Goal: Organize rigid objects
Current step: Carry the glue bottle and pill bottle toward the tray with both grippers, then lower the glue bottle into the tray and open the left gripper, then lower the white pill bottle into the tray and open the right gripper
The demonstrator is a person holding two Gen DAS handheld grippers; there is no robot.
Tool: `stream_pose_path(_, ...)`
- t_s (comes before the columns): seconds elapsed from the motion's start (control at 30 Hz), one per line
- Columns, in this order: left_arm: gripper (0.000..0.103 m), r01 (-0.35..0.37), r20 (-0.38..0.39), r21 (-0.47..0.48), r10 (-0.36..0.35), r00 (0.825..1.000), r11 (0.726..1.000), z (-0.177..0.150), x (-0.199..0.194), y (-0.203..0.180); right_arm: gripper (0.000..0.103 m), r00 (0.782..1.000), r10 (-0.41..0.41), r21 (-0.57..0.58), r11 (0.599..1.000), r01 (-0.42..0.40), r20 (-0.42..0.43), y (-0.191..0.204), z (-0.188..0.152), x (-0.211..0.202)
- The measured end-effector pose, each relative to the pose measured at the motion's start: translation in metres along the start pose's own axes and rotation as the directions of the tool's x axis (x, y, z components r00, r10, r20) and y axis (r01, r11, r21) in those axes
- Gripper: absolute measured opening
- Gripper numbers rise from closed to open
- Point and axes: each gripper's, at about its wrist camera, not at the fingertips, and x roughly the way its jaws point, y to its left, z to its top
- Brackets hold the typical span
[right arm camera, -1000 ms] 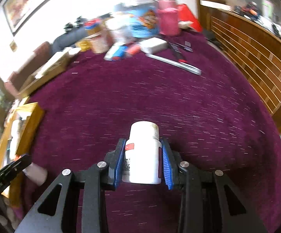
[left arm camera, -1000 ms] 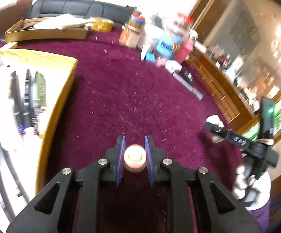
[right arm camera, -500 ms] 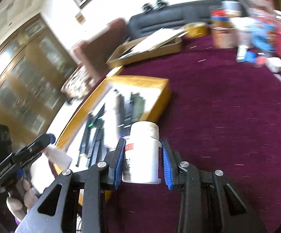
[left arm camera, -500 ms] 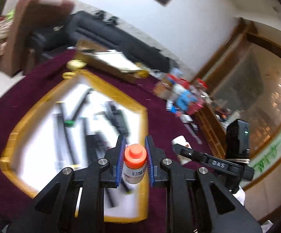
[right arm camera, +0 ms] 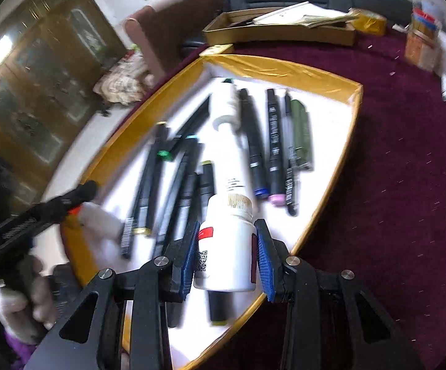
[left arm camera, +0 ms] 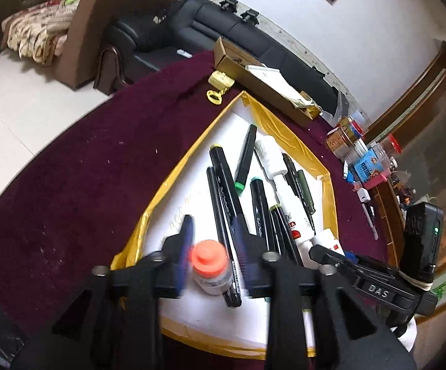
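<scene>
A gold-rimmed tray (left arm camera: 328,197) with a white floor holds several markers (left arm camera: 226,194) and a white tube (left arm camera: 272,157). My left gripper (left arm camera: 212,243) is over the tray's near end; its jaws stand apart on either side of a small orange-capped bottle (left arm camera: 212,266), blurred. My right gripper (right arm camera: 226,252) is shut on a white pill bottle (right arm camera: 227,246) above the tray's near right rim (right arm camera: 331,203). The left gripper (right arm camera: 78,203) with the small bottle also shows in the right wrist view.
The tray sits on a maroon tablecloth (left arm camera: 84,191). A flat cardboard box (right arm camera: 281,27) with papers lies beyond the tray. Jars and packets (left arm camera: 355,151) crowd the far right. A black sofa (left arm camera: 210,27) stands behind the table.
Both grippers have swung from the table's middle to over the tray. The left jaws, shut on the orange-capped bottle before, have now spread apart around it.
</scene>
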Motion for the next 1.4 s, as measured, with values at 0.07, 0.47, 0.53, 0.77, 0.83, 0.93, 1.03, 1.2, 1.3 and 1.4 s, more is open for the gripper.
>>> stream_pose_path(0.07,0.056,-0.014,0.032,0.021,0.013,0.999,1.0,-0.003,-0.005,-0.007,0.032,1.0,-0.027,-0.008,1.0,0.027,-0.004,0.001,0.0,0.002)
stream_pose_path(0.47,0.077,-0.422,0.492,0.166,0.296,0.819,0.891,-0.027,-0.065,-0.076,0.046,0.978,-0.061,0.012,0.998,0.06,0.2,-0.012,-0.015,-0.048)
stream_pose_path(0.53,0.103,-0.435,0.618,0.167,0.25,0.745,0.885,-0.04,-0.089,-0.096,0.047,0.965,-0.072,0.023,0.997,0.068,0.25,-0.016,-0.019,-0.059)
stream_pose_path(0.77,0.103,-0.276,0.528,0.305,0.079,0.846,0.912,-0.032,-0.064,-0.14,0.059,0.941,-0.103,0.077,0.994,0.082,0.322,-0.036,-0.035,-0.078)
stream_pose_path(0.83,0.103,-0.276,0.505,0.284,0.101,0.857,0.918,-0.035,-0.056,-0.146,0.059,0.942,-0.112,0.082,0.993,0.09,0.315,-0.041,-0.041,-0.08)
stream_pose_path(0.93,0.103,-0.253,0.45,0.251,0.119,0.885,0.934,-0.041,-0.048,-0.147,0.059,0.941,-0.134,0.064,0.991,0.12,0.31,-0.045,-0.051,-0.081)
stream_pose_path(1.03,0.103,-0.32,0.412,0.22,0.21,0.887,0.922,-0.045,-0.038,-0.15,0.059,0.94,-0.145,0.025,0.989,0.144,0.309,-0.042,-0.058,-0.081)
stream_pose_path(1.2,0.103,-0.372,0.367,0.192,0.285,0.886,0.908,-0.051,-0.024,-0.152,0.059,0.944,-0.142,-0.046,0.986,0.163,0.298,-0.032,-0.067,-0.076)
stream_pose_path(1.3,0.103,-0.374,0.351,0.192,0.292,0.89,0.907,-0.053,-0.022,-0.153,0.059,0.944,-0.145,-0.067,0.983,0.172,0.295,-0.029,-0.071,-0.075)
stream_pose_path(1.4,0.103,-0.37,0.339,0.195,0.292,0.894,0.908,-0.055,-0.021,-0.153,0.059,0.947,-0.146,-0.074,0.982,0.174,0.287,-0.028,-0.072,-0.073)
